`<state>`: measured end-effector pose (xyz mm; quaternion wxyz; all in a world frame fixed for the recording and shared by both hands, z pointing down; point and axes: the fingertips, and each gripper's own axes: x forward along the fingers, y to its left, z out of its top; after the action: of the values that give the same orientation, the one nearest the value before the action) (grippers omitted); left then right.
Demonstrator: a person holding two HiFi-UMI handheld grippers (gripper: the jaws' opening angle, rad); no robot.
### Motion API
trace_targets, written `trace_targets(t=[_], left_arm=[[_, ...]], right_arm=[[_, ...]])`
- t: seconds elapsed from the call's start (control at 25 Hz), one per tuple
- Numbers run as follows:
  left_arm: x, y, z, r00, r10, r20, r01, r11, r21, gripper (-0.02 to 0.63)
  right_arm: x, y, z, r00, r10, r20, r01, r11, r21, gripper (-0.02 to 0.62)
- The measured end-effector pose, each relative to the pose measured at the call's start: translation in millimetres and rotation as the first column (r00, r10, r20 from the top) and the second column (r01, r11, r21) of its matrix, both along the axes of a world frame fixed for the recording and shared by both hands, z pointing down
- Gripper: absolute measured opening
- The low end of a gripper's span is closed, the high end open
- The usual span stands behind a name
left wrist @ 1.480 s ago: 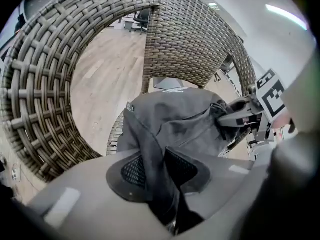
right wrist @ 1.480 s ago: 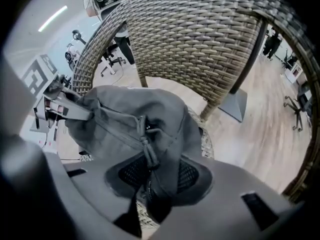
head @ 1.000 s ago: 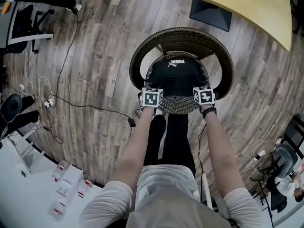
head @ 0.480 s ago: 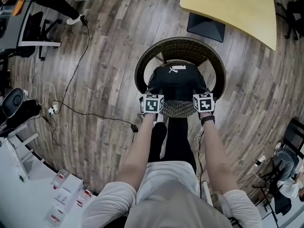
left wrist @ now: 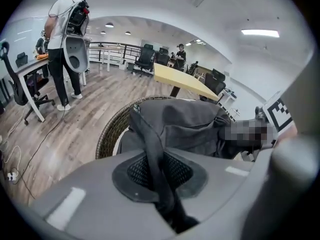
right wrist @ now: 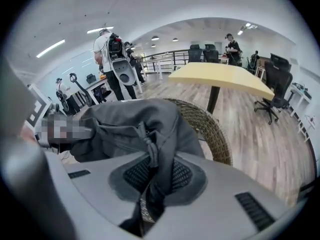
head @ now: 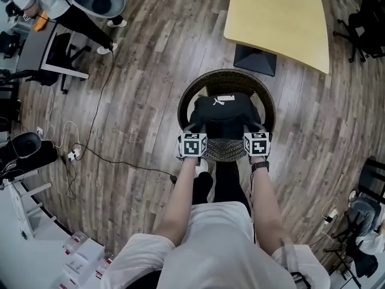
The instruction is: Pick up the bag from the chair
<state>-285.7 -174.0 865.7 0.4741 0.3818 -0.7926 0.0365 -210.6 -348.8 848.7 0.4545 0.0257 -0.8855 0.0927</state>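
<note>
Compared with 1 second ago, the bag (head: pixel 225 110) sits bunched up and narrower between my 2 claws, where it earlier lay spread flat in the wicker chair (head: pixel 186 101), and the chair and yellow table (head: pixel 280 23) look smaller from the head view. That view shows my left gripper (head: pixel 191 130) and right gripper (head: pixel 256 129) at the bag's near corners, but not the jaws. My left gripper view does: the jaws are clenched on a dark strap (left wrist: pixel 150 144) running up to the bag's grey body, which rises above the chair rim. My right gripper view shows those jaws pinched on a knotted strap (right wrist: pixel 150 151) too. Whether the bag is clear of the seat, I cannot tell.
</note>
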Motion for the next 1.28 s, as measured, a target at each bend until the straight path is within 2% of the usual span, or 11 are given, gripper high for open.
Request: trace_targets(t=[0.32,0.56,0.88,1.08,1.28], left_arm=[[-6,-7,-84,0.995,0.005,0.099,-0.011,0.998,0.059,0.037],[-14,-4,-135,0.981,-0.012,0.192,-0.006,0.995,0.095,0.037],[-41,-3,-194,0.953,-0.039,0.301,-0.005,0.990,0.142,0.037],[-51,-6,-228,0.937,-0.060,0.343,-0.003,0.984,0.180,0.037],[-63,-9,-268,0.913,-0.076,0.401,-0.017,0.975,0.223,0.037]], right_arm=[[-3,-7,-91,0.995,0.044,0.089,-0.047,0.998,0.035,0.060],[-6,-1,-150,0.984,0.049,0.171,-0.061,0.996,0.065,0.060],[-31,-1,-205,0.958,0.021,0.287,-0.054,0.993,0.105,0.060],[-42,-4,-242,0.939,0.001,0.344,-0.053,0.989,0.140,0.060],[-52,-6,-282,0.910,-0.010,0.415,-0.066,0.984,0.168,0.060]])
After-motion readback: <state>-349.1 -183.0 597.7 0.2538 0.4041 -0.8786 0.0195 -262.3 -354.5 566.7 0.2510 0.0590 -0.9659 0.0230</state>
